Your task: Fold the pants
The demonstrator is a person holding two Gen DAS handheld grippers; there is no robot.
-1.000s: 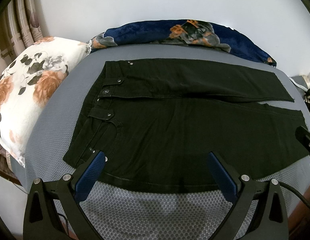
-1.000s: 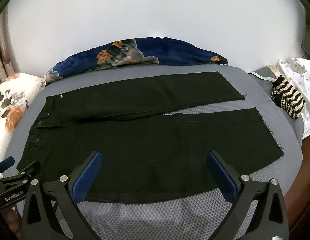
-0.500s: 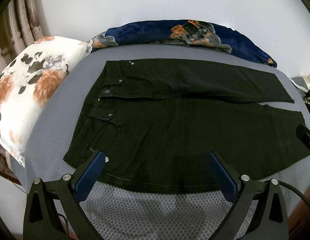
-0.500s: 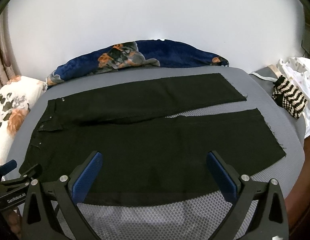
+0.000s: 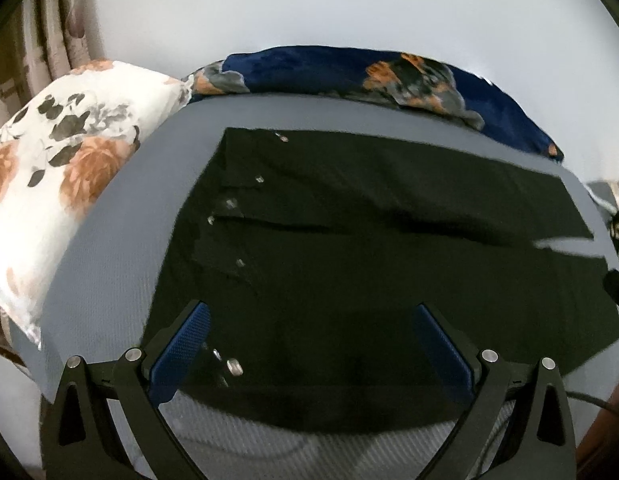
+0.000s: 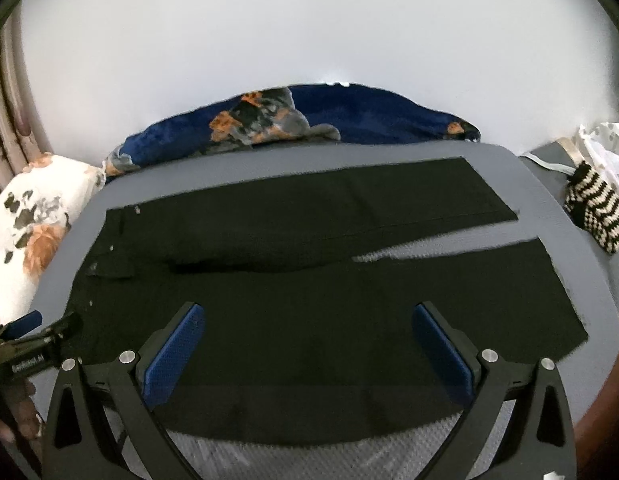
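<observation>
At the far left, the floral pillow (image 5: 57,184) is lying against the edge of the grey bed (image 5: 109,248), and neither is shifting. The black pants (image 5: 369,264) are lying flat across the bed, waistband toward the pillow, legs running toward the right, with a thin wedge of grey showing between the two hems.

The left gripper (image 5: 309,344) is advancing. A second ago its blue pads (image 5: 179,350) were sitting over the near hem line of the pants; now they are standing further in over the black cloth by the waistband corner, and the rivets (image 5: 233,367) are appearing just beside the left pad. The jaws are spread wide and are holding nothing.

The right gripper (image 6: 309,344) is making the same advance over the middle of the near leg. Its jaws are also spread wide and empty, and more of the fabric is now passing beneath them than before. Motion blur in both views is indicating that the approach is not finished.

Judged from this, the folding has not begun: the pants are undisturbed, and both grippers are closing in on the near edge for a first grasp, probably to carry the near leg over the far one.

At the far right, a striped knit item (image 6: 595,212) is resting at the bed edge, clear of the pants.
</observation>
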